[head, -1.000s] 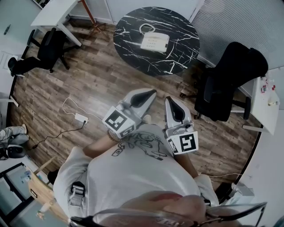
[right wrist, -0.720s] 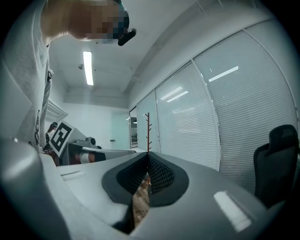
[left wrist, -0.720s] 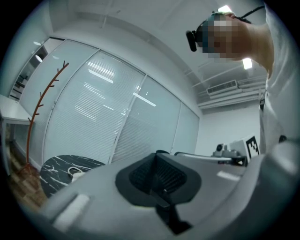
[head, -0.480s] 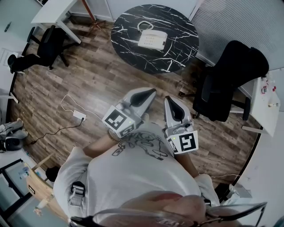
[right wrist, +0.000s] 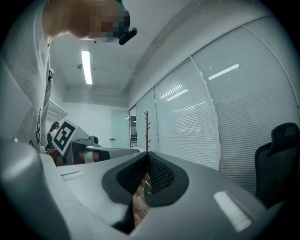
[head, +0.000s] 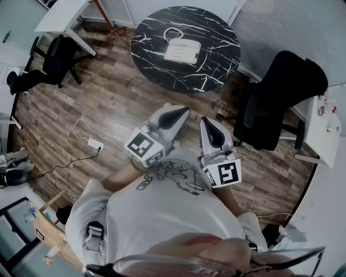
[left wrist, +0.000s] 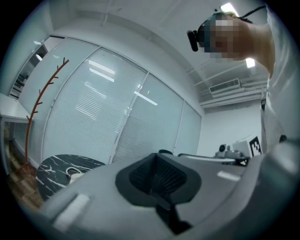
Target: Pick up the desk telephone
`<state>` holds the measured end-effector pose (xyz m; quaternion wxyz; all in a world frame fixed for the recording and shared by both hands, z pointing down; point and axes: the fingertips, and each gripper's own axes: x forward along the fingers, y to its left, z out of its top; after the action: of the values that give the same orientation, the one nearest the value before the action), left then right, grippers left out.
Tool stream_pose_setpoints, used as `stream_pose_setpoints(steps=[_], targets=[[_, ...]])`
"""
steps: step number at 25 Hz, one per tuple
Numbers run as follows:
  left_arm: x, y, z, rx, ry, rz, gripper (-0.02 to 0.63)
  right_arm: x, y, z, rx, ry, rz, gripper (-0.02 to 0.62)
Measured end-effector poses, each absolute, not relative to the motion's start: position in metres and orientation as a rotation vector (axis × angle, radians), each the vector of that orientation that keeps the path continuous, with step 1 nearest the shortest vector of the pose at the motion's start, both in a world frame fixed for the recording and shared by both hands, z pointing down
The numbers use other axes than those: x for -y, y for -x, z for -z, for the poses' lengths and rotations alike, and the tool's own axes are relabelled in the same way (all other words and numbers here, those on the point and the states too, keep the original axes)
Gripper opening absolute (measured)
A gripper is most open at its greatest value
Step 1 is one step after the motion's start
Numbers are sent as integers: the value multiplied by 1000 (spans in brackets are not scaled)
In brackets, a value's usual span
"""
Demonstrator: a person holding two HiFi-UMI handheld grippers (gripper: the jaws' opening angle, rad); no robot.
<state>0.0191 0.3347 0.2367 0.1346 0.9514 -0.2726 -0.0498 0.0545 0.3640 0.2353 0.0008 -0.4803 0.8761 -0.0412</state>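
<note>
The white desk telephone (head: 181, 51) with its coiled cord lies on a round black marble table (head: 216, 32) at the top of the head view, far ahead of both grippers. My left gripper (head: 181, 112) and right gripper (head: 208, 122) are held side by side in front of the person's chest, over the wood floor. Both point level toward the table, and each is shut with nothing between the jaws. In the left gripper view the telephone (left wrist: 75, 173) shows small on the table (left wrist: 49, 171), low at the left. The right gripper view shows no telephone.
A black office chair (head: 281, 97) stands right of the table, beside a white desk (head: 327, 130). A white desk (head: 62, 16) and a second black chair (head: 54, 57) sit at the upper left. A power strip (head: 94, 144) with cable lies on the floor. A coat rack (left wrist: 37, 108) stands by the blinds.
The table and telephone have drifted a little to the left in the head view as the person moves. Both grippers keep their place before the chest and stay shut.
</note>
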Motion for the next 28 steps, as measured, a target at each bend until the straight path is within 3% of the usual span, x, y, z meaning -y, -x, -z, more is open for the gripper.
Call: stream_pose_setpoints(steps=[28], targets=[[-40, 10, -228, 772, -2762, 121, 2, -70, -20, -228, -2773, 1543, 123, 6]])
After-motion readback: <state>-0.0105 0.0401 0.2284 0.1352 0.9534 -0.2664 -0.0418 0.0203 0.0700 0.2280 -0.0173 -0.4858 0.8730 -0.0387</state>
